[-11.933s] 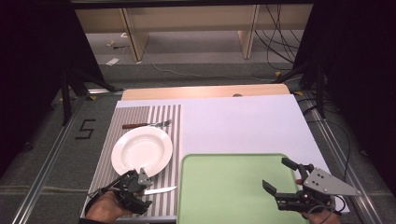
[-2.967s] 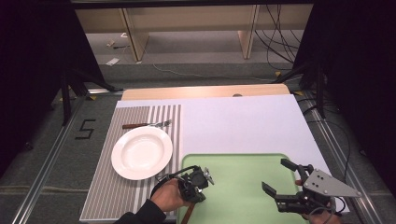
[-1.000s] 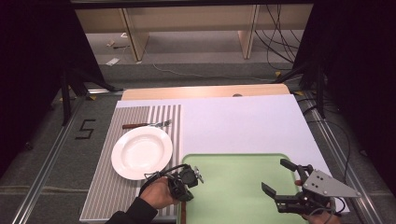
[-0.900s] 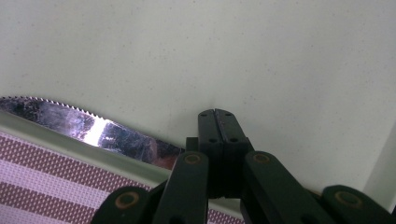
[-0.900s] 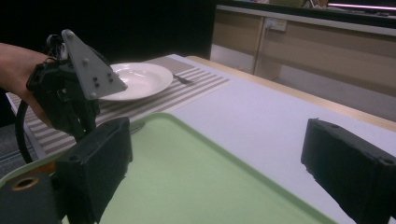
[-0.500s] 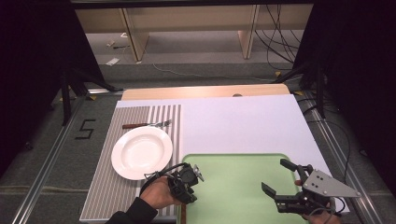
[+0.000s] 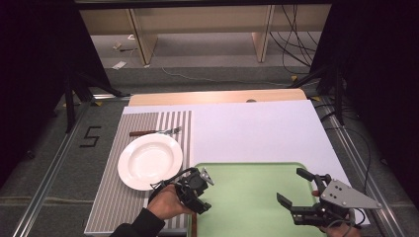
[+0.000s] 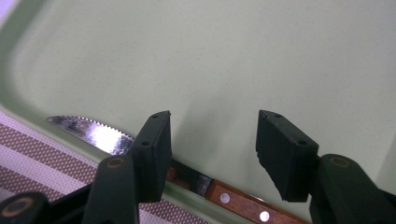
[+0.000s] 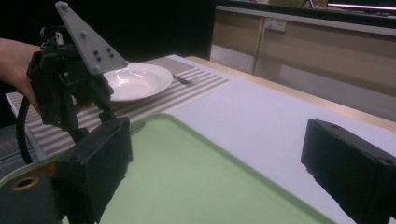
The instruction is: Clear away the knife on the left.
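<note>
At the left edge of the green tray [image 7: 257, 197], the knife [image 8: 140, 149] lies flat, released under the left tool [image 8: 212, 149], whose jaws have just been opening. It looks light, stiff and slippery along the blade; the wooden handle is the safer hold. The right tool [image 7: 296, 190] hangs empty and unclenched.

The knife [image 8: 187, 175] lies in the tray [image 7: 247, 197], right of the plate [image 7: 149, 161].

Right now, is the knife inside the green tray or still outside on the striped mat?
Inside. The knife lies on the green tray floor along its edge by the striped mat, no longer gripped.
</note>
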Demonstrator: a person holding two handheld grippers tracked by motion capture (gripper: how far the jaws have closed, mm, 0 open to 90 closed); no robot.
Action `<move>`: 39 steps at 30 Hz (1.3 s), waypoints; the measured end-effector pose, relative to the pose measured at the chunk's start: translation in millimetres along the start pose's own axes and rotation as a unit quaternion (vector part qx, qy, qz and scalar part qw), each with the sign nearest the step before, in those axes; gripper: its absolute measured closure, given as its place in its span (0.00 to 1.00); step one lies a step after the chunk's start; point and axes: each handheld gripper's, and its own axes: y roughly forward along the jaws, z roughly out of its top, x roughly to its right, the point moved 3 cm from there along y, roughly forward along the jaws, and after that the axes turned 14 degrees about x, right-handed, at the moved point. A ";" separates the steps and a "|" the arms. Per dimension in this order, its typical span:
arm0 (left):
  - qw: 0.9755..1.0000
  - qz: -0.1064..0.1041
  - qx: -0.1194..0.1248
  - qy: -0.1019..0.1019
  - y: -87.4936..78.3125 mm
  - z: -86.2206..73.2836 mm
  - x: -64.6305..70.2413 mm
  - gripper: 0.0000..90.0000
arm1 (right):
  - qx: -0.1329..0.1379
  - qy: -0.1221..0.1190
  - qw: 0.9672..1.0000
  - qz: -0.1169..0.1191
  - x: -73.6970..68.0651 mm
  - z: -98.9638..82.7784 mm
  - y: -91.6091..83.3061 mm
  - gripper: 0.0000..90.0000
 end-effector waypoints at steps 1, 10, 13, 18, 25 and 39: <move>1.000 0.004 0.004 -0.002 -0.6 0.3 -0.4 0.49 | -0.001 0.000 1.000 -0.001 0.2 -0.2 0.0 0.11; 0.999 0.011 0.038 -0.006 -6.2 4.5 -1.6 0.40 | 0.001 0.000 1.000 0.000 0.0 0.1 -0.1 0.11; 0.998 0.008 0.055 -0.002 -8.7 6.3 -0.6 0.37 | 0.000 0.000 1.000 0.000 -0.1 -0.1 -0.3 0.11; 0.997 0.012 0.079 0.006 -11.9 8.4 1.9 0.29 | -0.001 -0.001 1.000 0.000 -0.2 0.0 -0.4 0.11; 0.991 0.021 0.133 0.014 -20.4 11.1 2.4 0.23 | 0.000 0.000 1.000 0.000 -0.1 0.1 -0.3 0.11; 0.966 0.017 0.257 0.019 -39.1 8.5 7.1 0.20 | 0.000 0.000 1.000 0.000 -0.3 0.0 -0.1 0.11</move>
